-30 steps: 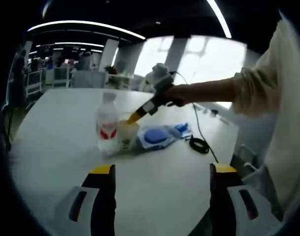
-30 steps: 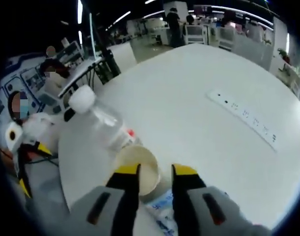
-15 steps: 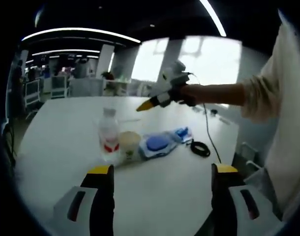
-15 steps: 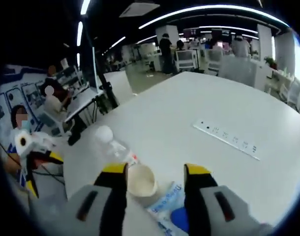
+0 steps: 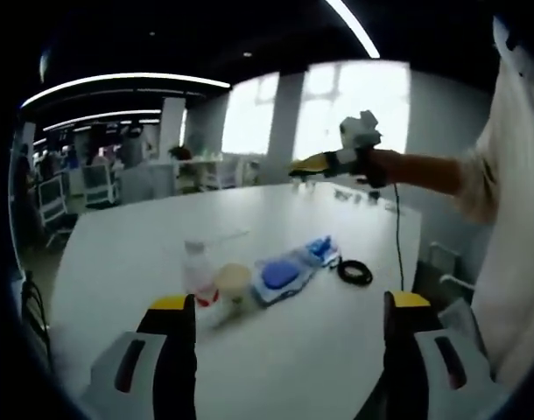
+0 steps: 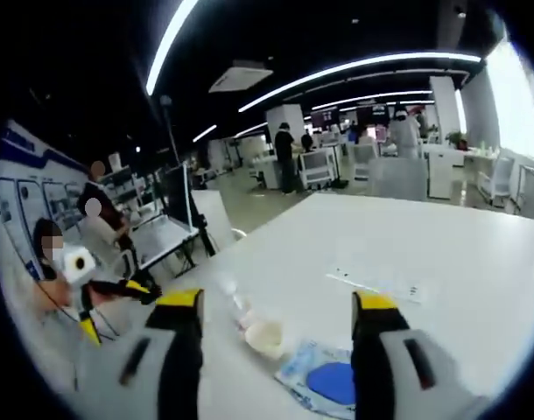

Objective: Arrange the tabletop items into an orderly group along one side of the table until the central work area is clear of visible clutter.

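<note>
Currently, the task items sit in one tight row on the white table (image 5: 118, 254). In the left gripper view, the clear water bottle (image 5: 198, 284) with a red label stands upright at the left end of the row. The cream paper cup (image 5: 235, 285) stands just beside it, open end up. The flat blue packet (image 5: 289, 270) lies next to the cup, and a coiled black cable (image 5: 354, 272) rests near the packet's far end.

In the right gripper view, the same row appears between that view's jaws: bottle (image 6: 233, 297), cup (image 6: 264, 335), then packet (image 6: 331, 382). A white power strip (image 6: 376, 283) lies flat on the table, well apart from the row.

The left hand-held gripper (image 5: 285, 307) has its jaws spread wide with nothing between them; it is held short of the row. The right hand-held gripper (image 6: 277, 305) is likewise spread, holding nothing. In the left gripper view, the right hand-held gripper is held well above the table on an outstretched arm in a pale sleeve (image 5: 512, 192).

Desks and people occupy the room beyond the table.
</note>
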Tool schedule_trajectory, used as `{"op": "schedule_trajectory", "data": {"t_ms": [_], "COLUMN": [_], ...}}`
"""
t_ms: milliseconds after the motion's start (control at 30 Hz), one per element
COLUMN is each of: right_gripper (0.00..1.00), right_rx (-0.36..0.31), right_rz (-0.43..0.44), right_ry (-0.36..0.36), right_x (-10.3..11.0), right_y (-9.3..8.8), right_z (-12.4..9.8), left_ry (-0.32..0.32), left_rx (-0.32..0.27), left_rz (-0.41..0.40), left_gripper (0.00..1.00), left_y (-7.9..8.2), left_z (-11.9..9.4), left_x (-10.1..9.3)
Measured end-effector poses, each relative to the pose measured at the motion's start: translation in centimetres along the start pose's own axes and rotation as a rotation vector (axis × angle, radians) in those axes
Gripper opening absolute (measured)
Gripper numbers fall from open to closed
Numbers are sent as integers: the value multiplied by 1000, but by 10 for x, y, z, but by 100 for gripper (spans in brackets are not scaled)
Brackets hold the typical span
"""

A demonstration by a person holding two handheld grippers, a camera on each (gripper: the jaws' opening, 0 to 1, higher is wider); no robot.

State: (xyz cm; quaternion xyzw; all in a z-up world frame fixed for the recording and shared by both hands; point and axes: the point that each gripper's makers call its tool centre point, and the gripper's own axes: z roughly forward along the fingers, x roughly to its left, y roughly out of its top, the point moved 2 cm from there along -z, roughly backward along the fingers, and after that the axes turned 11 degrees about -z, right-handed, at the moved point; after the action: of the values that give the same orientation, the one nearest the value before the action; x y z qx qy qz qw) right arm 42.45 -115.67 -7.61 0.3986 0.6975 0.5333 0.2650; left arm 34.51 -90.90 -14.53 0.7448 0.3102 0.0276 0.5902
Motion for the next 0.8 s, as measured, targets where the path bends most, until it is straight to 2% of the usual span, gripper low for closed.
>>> {"op": "schedule_trajectory", "data": {"t_ms": [300,500,600,733,800], "right_gripper": [71,71,73,80,80], "right_rx": [-83,-114,-134,-161,-148], "right_rz": [22,-4,1,-4,4], "right_ry": [-108,-169,-186,-208,-215], "right_x": [-5,-1,4,10,12], "right_y": [4,0,-5,-15,-24], "right_z": [-95,-151,-175,-203,-210], "left_ry": [-14,-26,-35,-54,-56], "left_rx": [-2,-8,-5,-8,7], "left_rz": [72,137,155,184,199], "left_gripper": [89,89,90,95,96], "left_y": [15,26,29,29,26], "left_z": [-11,-19,-21,-20,-19], "left_x": [-22,-39,-50,-65,-72]}}
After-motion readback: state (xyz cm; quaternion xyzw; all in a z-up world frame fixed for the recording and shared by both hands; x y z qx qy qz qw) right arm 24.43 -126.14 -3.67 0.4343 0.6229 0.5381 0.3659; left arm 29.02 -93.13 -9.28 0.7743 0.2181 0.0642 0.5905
